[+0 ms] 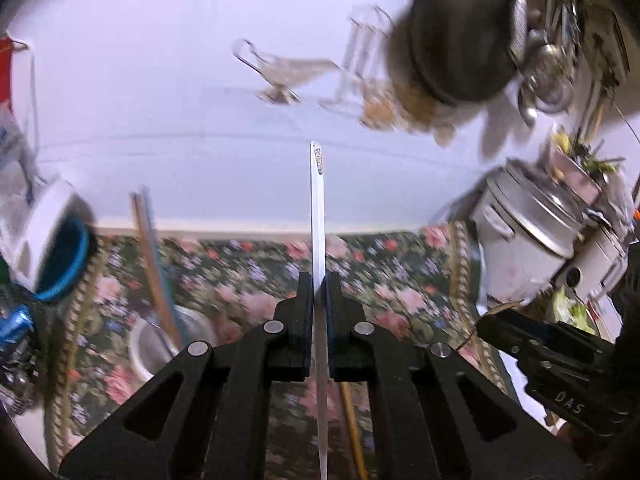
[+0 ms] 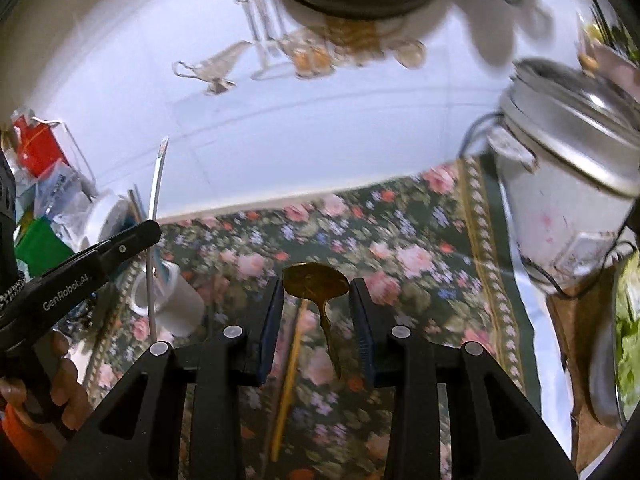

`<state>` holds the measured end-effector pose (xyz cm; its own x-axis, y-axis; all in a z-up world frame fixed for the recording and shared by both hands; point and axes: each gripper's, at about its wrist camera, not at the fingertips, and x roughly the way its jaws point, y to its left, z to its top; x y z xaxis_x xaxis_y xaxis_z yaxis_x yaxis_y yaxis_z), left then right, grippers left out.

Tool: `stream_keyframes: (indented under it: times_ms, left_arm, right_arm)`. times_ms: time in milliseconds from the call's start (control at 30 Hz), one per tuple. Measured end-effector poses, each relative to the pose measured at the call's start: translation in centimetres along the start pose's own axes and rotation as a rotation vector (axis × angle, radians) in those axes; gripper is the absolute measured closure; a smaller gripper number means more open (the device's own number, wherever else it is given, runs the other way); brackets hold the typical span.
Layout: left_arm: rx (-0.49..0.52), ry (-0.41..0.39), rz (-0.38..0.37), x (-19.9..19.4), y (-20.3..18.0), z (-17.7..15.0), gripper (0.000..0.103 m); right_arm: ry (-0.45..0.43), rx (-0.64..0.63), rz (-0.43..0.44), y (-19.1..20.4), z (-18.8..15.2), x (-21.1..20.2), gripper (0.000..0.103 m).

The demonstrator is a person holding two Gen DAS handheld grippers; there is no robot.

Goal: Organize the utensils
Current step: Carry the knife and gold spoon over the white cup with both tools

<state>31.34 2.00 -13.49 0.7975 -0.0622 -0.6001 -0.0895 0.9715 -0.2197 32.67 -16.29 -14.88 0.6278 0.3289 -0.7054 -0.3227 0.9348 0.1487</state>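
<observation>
My left gripper (image 1: pixel 319 280) is shut on a thin flat silver utensil handle (image 1: pixel 317 208) that stands upright above the floral cloth (image 1: pixel 392 276). It also shows in the right wrist view (image 2: pixel 154 216), held by the left gripper (image 2: pixel 154 230). A white utensil cup (image 1: pixel 160 344) with chopsticks in it lies below and left of it; the right wrist view shows the cup (image 2: pixel 176 300) too. My right gripper (image 2: pixel 316 292) is open, with its fingers either side of a brass spoon (image 2: pixel 316 282) on the cloth. A wooden chopstick (image 2: pixel 290 376) lies beside the spoon.
A metal rice cooker (image 2: pixel 568 184) stands at the right of the floral cloth (image 2: pixel 420 248). A dark pan (image 1: pixel 460 36) and ladles hang on the white wall. A white container with a blue rim (image 1: pixel 56 248) and clutter sit at the left.
</observation>
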Motion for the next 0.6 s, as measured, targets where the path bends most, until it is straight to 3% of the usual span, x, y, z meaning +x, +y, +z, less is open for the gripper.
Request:
stream_keyframes:
  times_ms: [233, 600]
  left_arm:
    - [-0.032, -0.072, 0.065, -1.8, 5.0, 2.1, 0.099]
    - [-0.110, -0.192, 0.106, -2.4, 12.2, 6.2, 0.099]
  right_arm:
    - [-0.053, -0.055, 0.059, 4.9, 2.4, 0.1, 0.072]
    - [-0.091, -0.123, 0.147, 12.4, 5.3, 1.6, 0.072]
